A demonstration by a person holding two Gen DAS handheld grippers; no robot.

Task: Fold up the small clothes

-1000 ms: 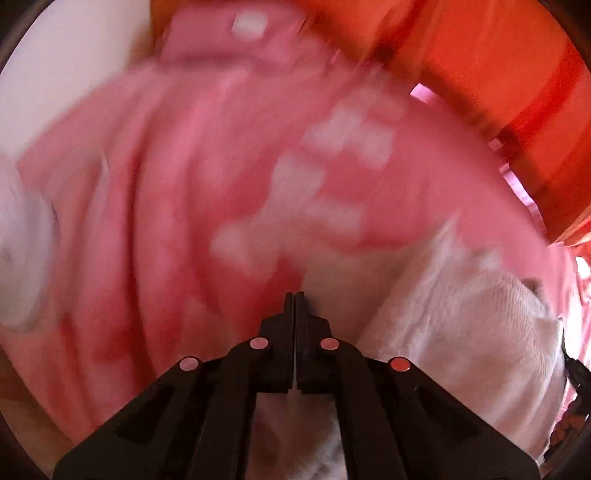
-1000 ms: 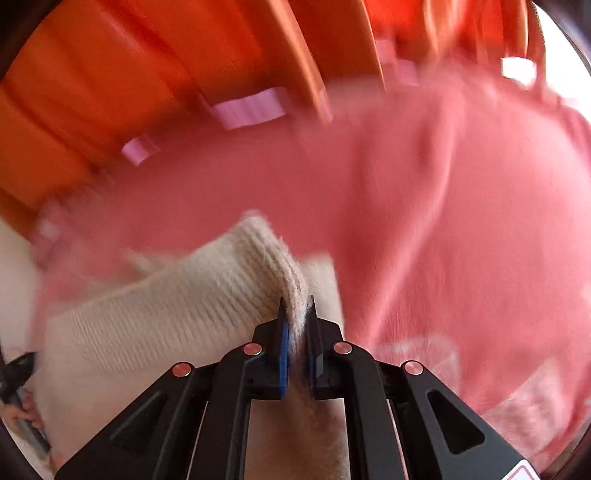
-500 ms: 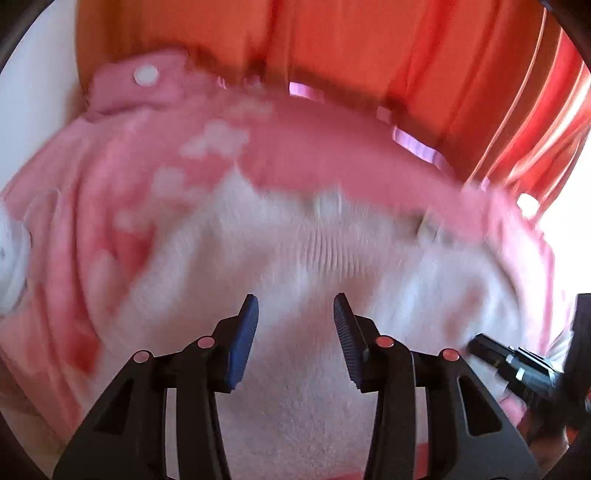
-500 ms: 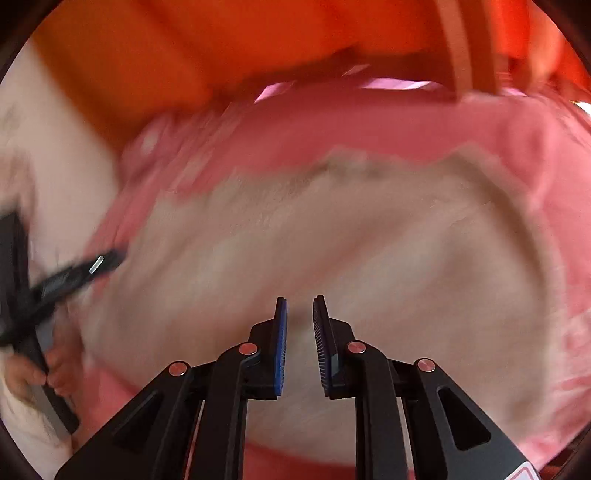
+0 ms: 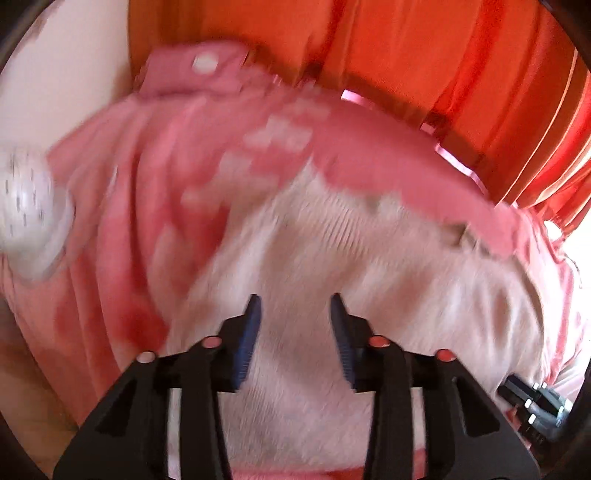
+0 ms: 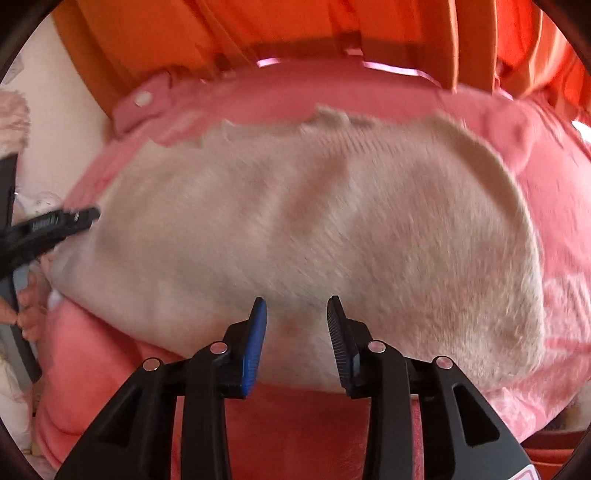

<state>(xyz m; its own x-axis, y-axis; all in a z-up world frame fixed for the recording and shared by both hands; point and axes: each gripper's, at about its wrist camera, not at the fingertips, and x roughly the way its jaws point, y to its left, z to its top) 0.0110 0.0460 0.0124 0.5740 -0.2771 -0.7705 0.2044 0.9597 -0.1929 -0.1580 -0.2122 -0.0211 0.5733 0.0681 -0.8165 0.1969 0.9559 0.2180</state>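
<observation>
A cream knitted garment (image 6: 295, 229) lies spread on a pink blanket (image 6: 554, 206); it also shows in the left wrist view (image 5: 332, 258), on the same blanket (image 5: 122, 229). My left gripper (image 5: 295, 332) is open and empty above the garment's near part. My right gripper (image 6: 297, 332) is open and empty above the garment's near edge. The left gripper's black fingers (image 6: 55, 225) reach in at the garment's left side in the right wrist view. The right gripper's black tip (image 5: 532, 402) shows at the lower right of the left wrist view.
Orange curtains (image 5: 406, 55) hang behind the blanket (image 6: 295, 33). A pink pillow with a white button (image 5: 195, 70) lies at the back left. A white round object (image 5: 26, 206) sits at the left edge. A pale wall (image 5: 66, 66) stands at the left.
Both grippers let go of the cream garment and opened. The garment dropped flat on the blanket. Both grippers pulled back a little.
</observation>
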